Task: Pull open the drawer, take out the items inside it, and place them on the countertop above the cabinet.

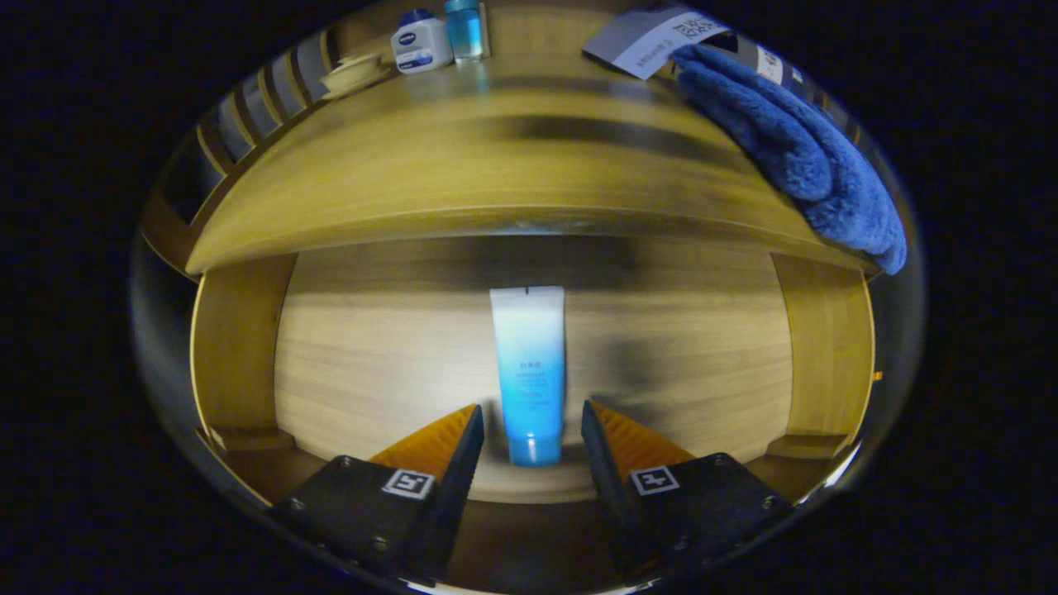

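The wooden drawer (347, 364) stands pulled open below the countertop (512, 157). A white-to-blue tube (529, 372) lies flat on the drawer floor, its blue cap end toward me. My gripper (531, 421) is open, and its two fingers flank the cap end of the tube without pressing on it. Whether the fingertips touch the drawer floor is unclear.
On the countertop, a white lotion bottle (420, 43) with a blue cap, a clear blue bottle (465, 29) and a cream dish (355, 73) stand at the far left. A blue towel (793, 149) drapes over the right edge beside a grey card (653, 37). Drawer side walls (235, 347) stand left and right.
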Motion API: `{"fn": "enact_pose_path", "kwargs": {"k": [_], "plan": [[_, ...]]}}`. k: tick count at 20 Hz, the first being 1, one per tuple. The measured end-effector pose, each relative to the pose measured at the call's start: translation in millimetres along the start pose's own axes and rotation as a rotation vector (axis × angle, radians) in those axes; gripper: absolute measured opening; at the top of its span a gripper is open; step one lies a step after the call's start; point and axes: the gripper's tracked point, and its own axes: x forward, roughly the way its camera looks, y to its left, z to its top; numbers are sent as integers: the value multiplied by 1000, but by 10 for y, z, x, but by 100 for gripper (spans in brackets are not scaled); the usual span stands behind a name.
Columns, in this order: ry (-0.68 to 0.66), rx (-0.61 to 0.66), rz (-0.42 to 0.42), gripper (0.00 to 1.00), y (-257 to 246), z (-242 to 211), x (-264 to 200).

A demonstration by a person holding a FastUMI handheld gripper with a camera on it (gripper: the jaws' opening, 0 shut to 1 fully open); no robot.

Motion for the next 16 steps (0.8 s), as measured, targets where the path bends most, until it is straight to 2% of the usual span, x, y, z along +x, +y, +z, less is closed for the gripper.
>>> {"fn": "enact_pose_path", "kwargs": {"k": [3, 4, 7, 11, 13, 16], "plan": [[21, -17, 7, 43, 24, -26, 33], [15, -7, 6, 44, 15, -23, 44], [-24, -13, -5, 35, -8, 20, 50], [-95, 4, 98, 35, 84, 99, 14], [-240, 6, 145, 35, 140, 259, -22], [-376, 41, 195, 35, 170, 435, -89]]}}
